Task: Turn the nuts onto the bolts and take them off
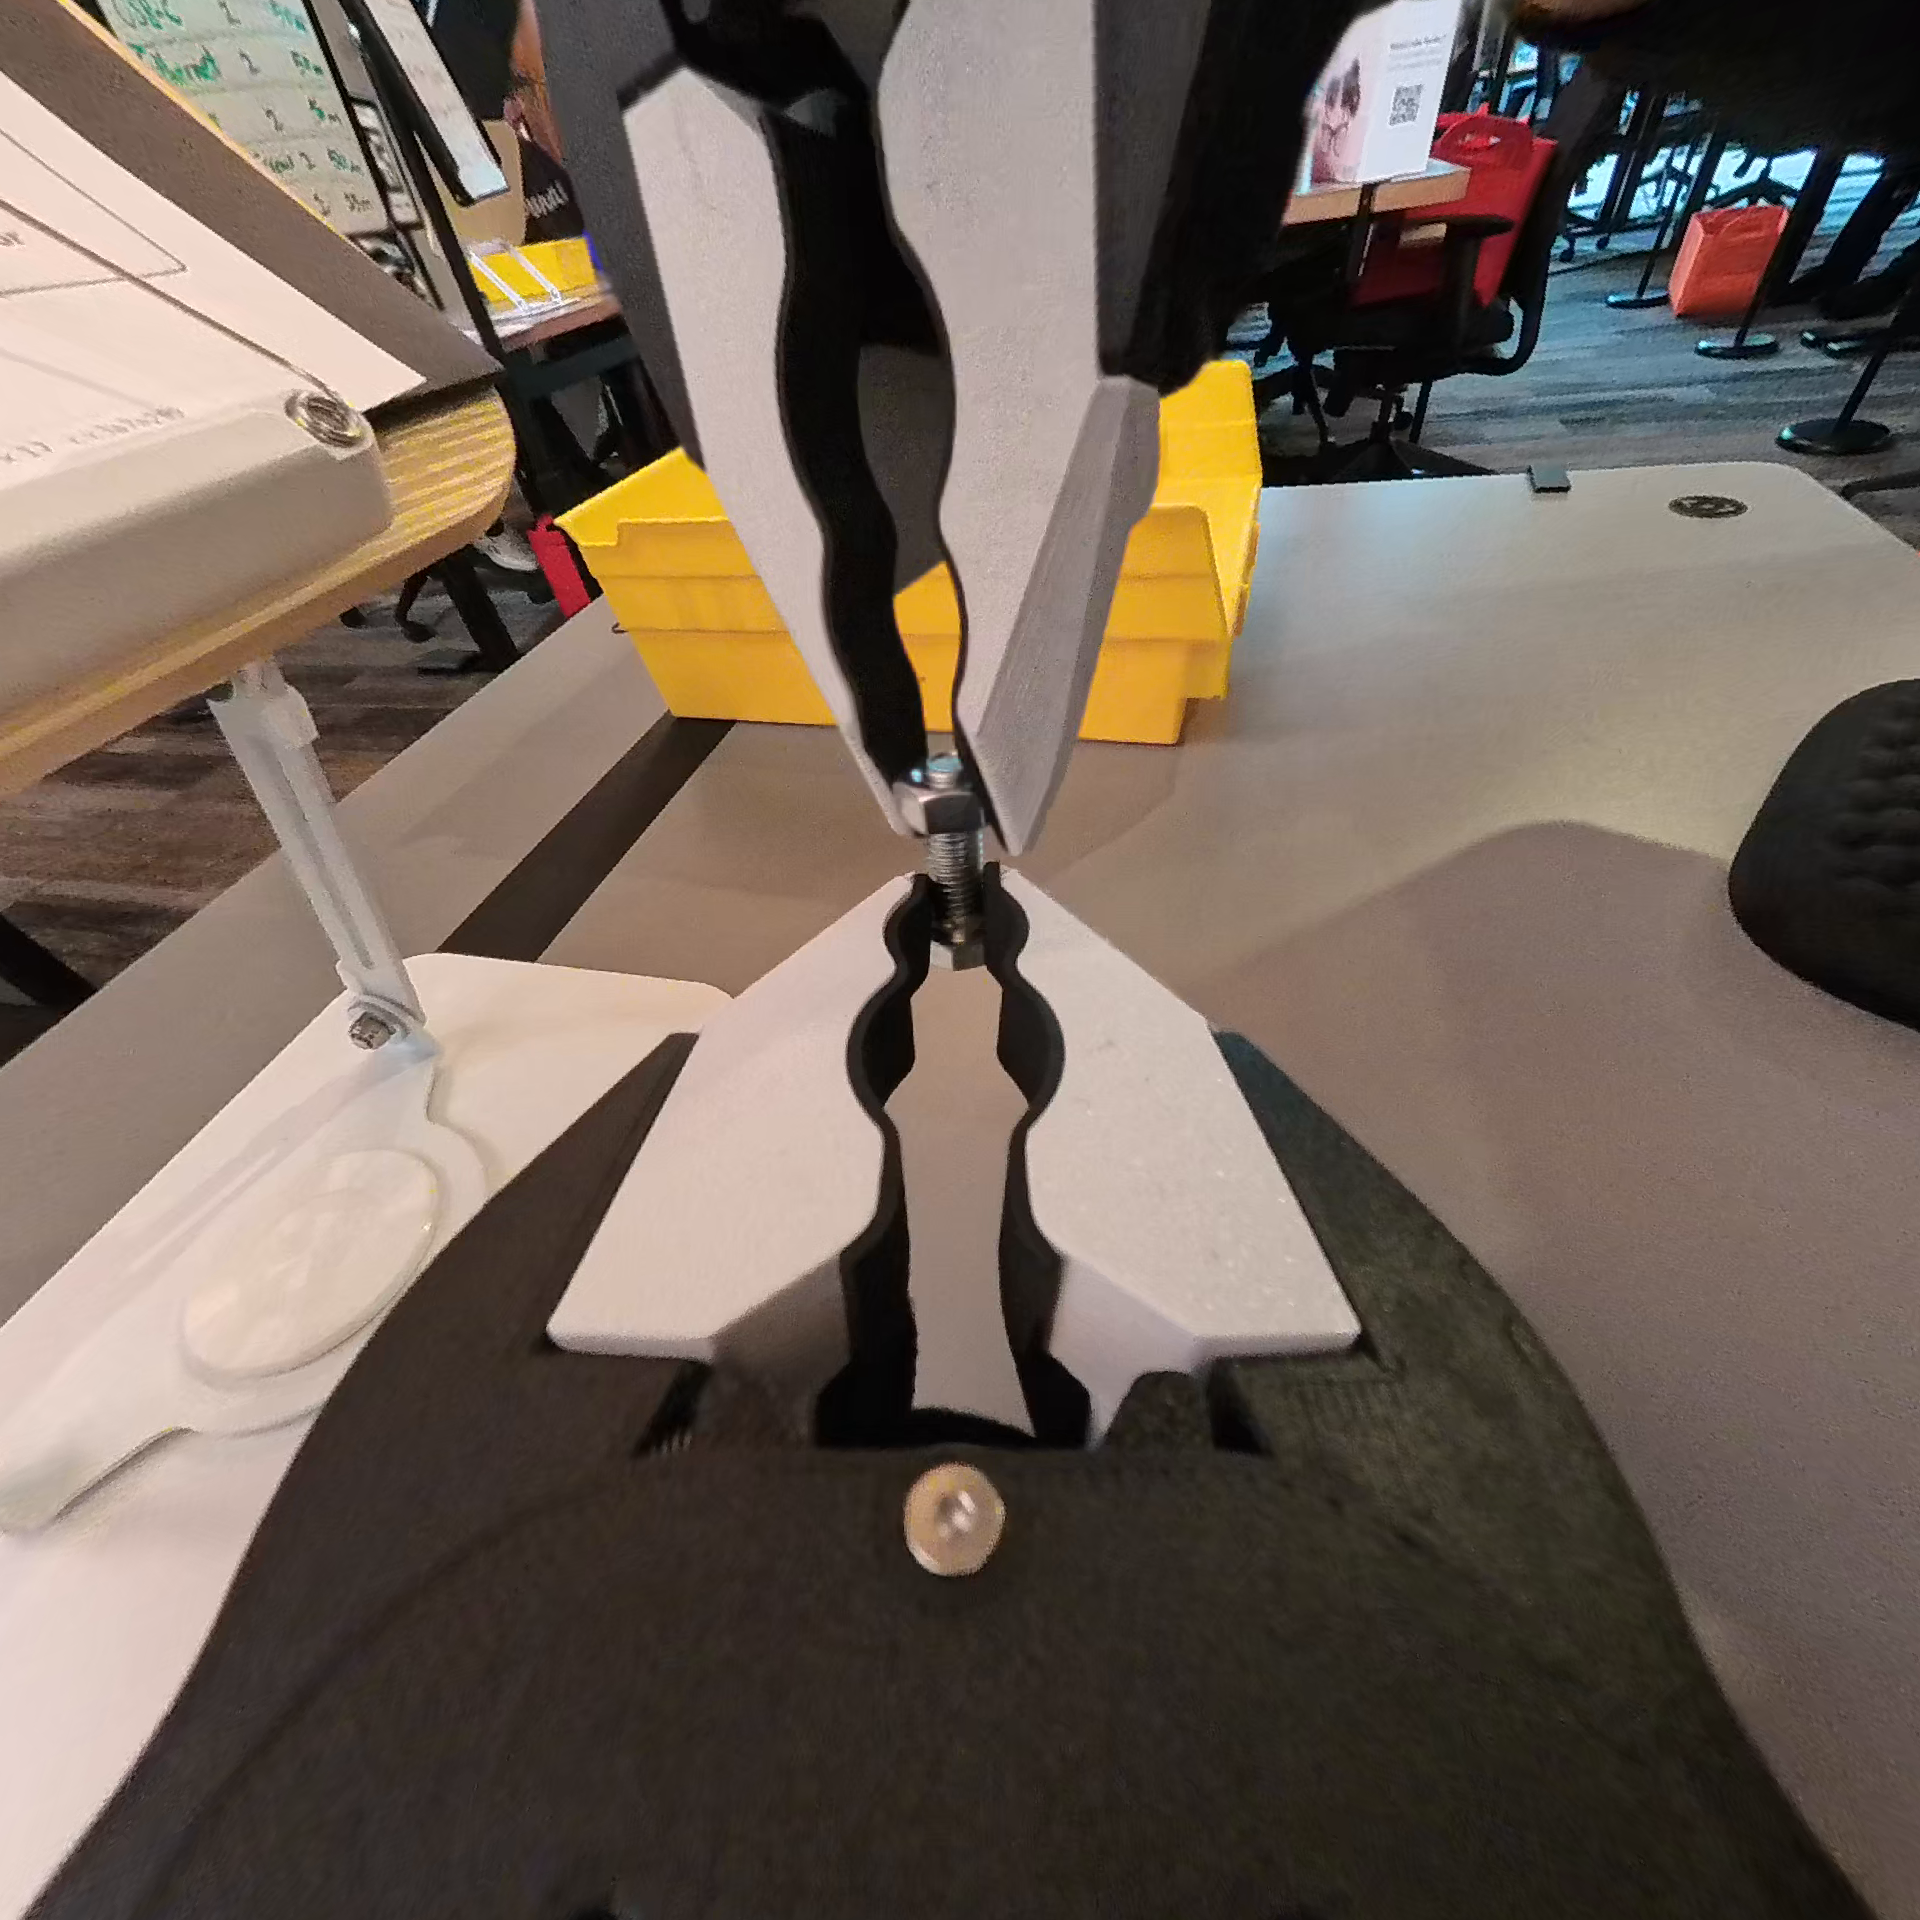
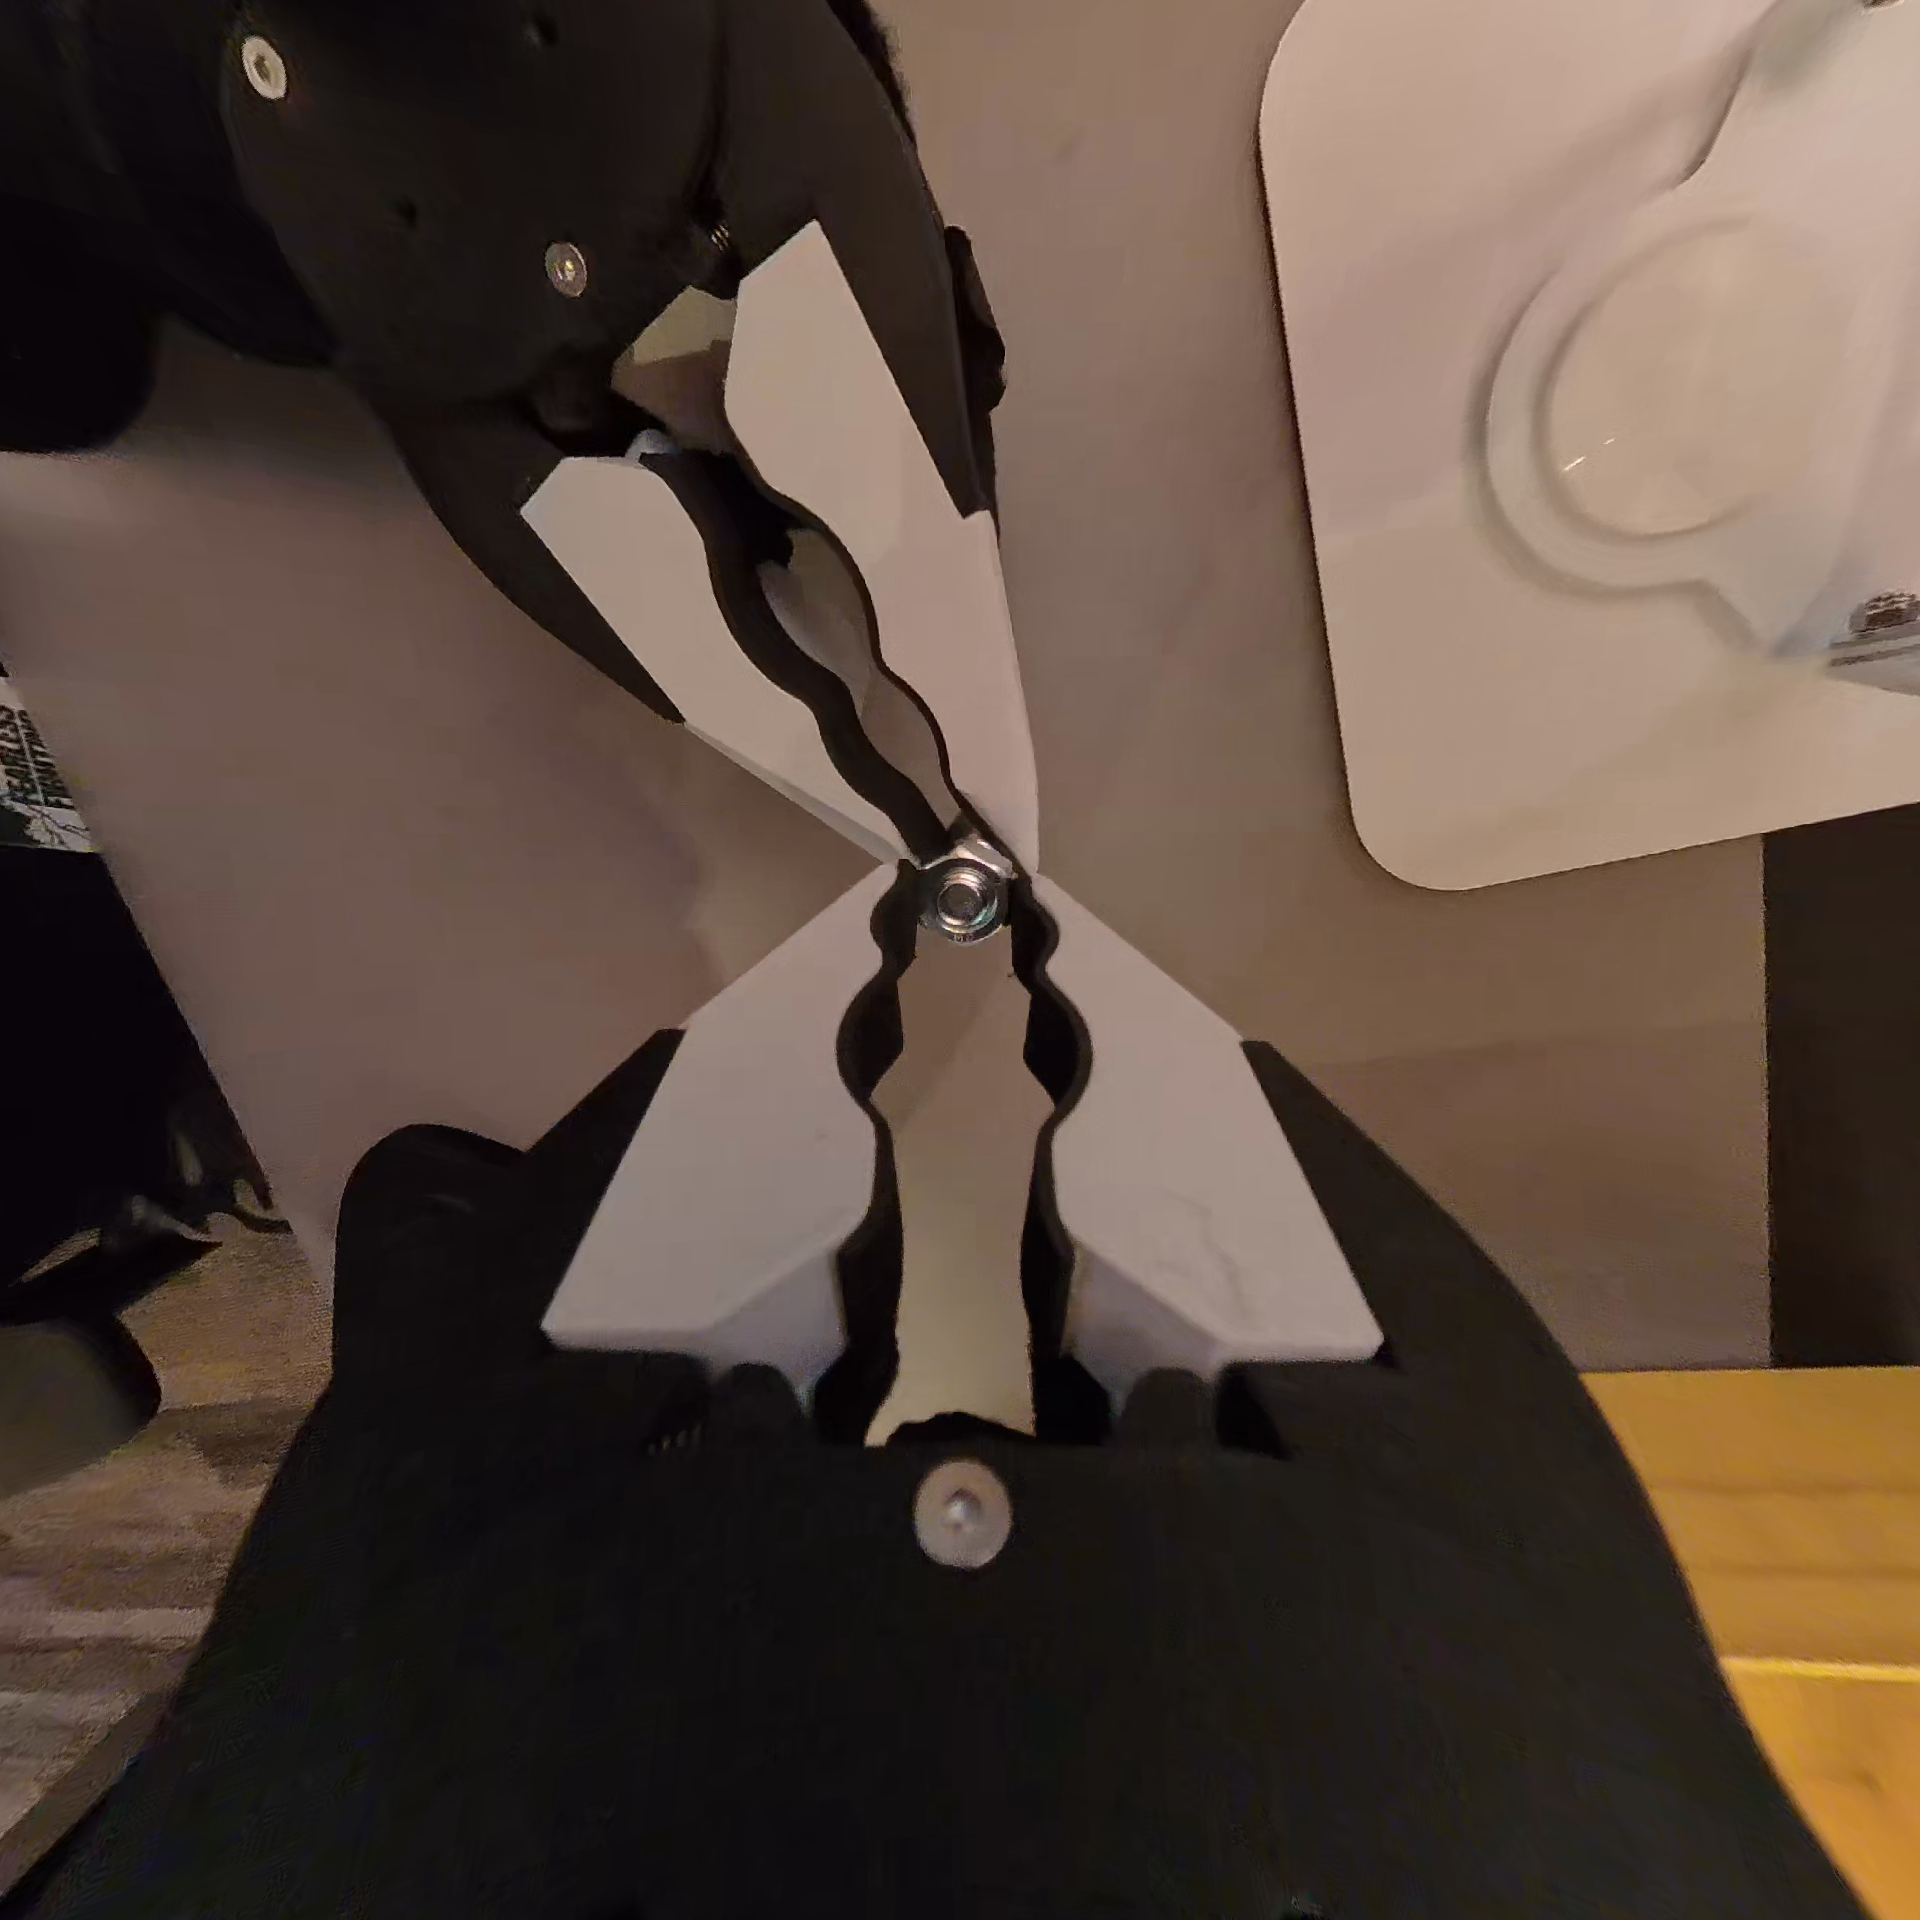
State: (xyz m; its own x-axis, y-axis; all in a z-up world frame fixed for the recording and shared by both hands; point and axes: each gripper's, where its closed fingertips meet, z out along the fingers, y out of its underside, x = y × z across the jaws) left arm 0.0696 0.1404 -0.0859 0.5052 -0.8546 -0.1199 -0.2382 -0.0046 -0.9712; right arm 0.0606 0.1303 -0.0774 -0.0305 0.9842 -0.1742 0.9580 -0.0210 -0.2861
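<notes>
**Two grippers meet tip to tip on one small bolt and nut**

A smooth grey-beige surface (image 1: 1455,727) fills the scene. On it sit stacked yellow plastic bins (image 1: 1174,623) with ridged rims at the far side, a glossy white stand base (image 1: 540,997) with rounded corners at the left, and a black pebble-textured pad (image 1: 1849,862) at the right edge.

Both grippers have matte white wedge-shaped fingers lined with wavy black rubber, set in grainy black bodies. The left gripper (image 1: 951,914) reaches forward from the bottom of its own view, its jaws clamped on the lower, hexagonal end of a shiny threaded steel bolt (image 1: 945,868), held above the surface. The right gripper (image 1: 943,805) comes down from above, its jaws pressed together on a small silver hex nut (image 1: 935,800) sitting high on the bolt's thread.

In the right wrist view the bolt is seen end-on, ringed by the nut, where the two pairs of fingertips touch.
</notes>
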